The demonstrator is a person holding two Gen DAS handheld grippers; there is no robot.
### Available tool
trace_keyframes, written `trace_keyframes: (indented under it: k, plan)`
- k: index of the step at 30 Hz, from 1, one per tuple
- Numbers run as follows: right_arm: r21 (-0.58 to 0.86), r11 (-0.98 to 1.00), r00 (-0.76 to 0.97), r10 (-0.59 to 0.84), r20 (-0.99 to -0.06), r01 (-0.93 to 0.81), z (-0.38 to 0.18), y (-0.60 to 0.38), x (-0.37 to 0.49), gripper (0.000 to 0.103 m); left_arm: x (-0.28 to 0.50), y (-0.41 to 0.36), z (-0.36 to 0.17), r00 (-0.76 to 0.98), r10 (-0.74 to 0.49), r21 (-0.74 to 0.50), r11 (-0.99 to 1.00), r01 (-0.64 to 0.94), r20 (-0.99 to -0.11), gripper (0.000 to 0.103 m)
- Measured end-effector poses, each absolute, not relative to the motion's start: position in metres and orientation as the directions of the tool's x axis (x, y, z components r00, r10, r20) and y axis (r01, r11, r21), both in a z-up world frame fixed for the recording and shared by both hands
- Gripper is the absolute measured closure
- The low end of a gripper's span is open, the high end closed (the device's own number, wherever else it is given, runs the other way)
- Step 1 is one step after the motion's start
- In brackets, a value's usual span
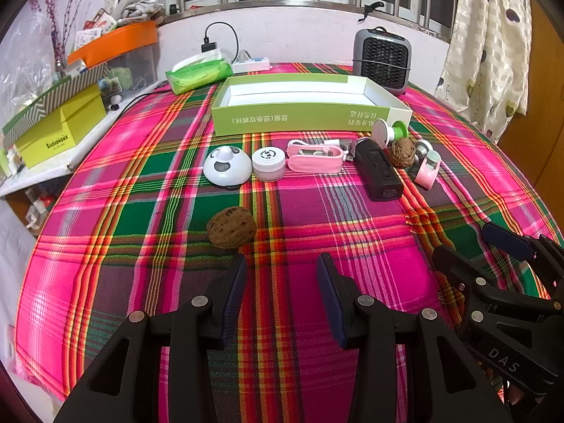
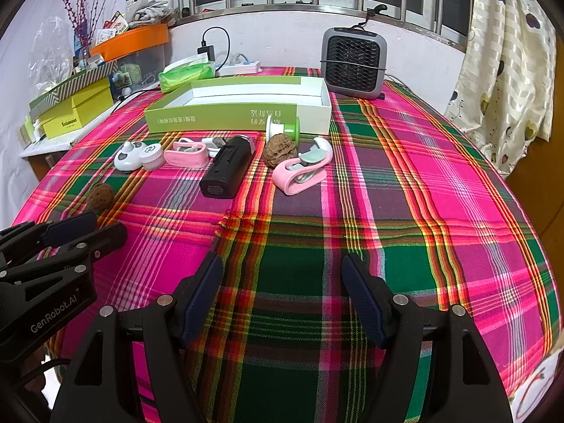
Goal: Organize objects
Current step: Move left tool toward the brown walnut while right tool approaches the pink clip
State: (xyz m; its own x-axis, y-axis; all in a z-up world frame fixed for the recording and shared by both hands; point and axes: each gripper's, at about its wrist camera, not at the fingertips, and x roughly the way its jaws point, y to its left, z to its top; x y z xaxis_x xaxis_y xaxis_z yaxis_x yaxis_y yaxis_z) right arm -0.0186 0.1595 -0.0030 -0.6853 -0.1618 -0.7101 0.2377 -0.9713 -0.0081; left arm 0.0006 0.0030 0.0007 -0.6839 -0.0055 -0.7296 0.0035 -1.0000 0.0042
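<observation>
A shallow green and white box (image 1: 303, 120) (image 2: 225, 114) lies open at the back of the plaid table. In front of it lie a white panda gadget (image 1: 227, 166) (image 2: 128, 155), a white jar (image 1: 268, 164) (image 2: 151, 157), a pink clip (image 1: 315, 158) (image 2: 187, 153), a black device (image 1: 379, 169) (image 2: 229, 167), a walnut (image 1: 402, 153) (image 2: 280, 151), a green and white spool (image 1: 389, 130) (image 2: 283, 128) and a second pink clip (image 1: 428, 171) (image 2: 299, 176). Another walnut (image 1: 231, 227) (image 2: 101, 195) lies alone, just ahead of my left gripper (image 1: 280, 264). Both grippers are open and empty; the right gripper (image 2: 282, 264) hovers over bare cloth.
A grey fan heater (image 1: 382, 60) (image 2: 354, 63) stands at the back right, a green tissue pack (image 1: 199, 74) and a power strip (image 1: 252, 65) at the back. A cluttered side shelf with a yellow box (image 1: 60, 130) is on the left. A curtain (image 2: 504, 63) hangs on the right.
</observation>
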Motion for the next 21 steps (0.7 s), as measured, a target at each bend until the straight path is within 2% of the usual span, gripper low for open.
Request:
trace_keyframes:
  k: [21]
  plan:
    - [-0.004, -0.969, -0.681, -0.169, -0.712, 0.246, -0.0025, 0.1594, -0.0198, 0.032, 0.0010, 0.0018, 0.0055, -0.679, 0.025, -0.005, -1.000, -0.031, -0.734, 0.064]
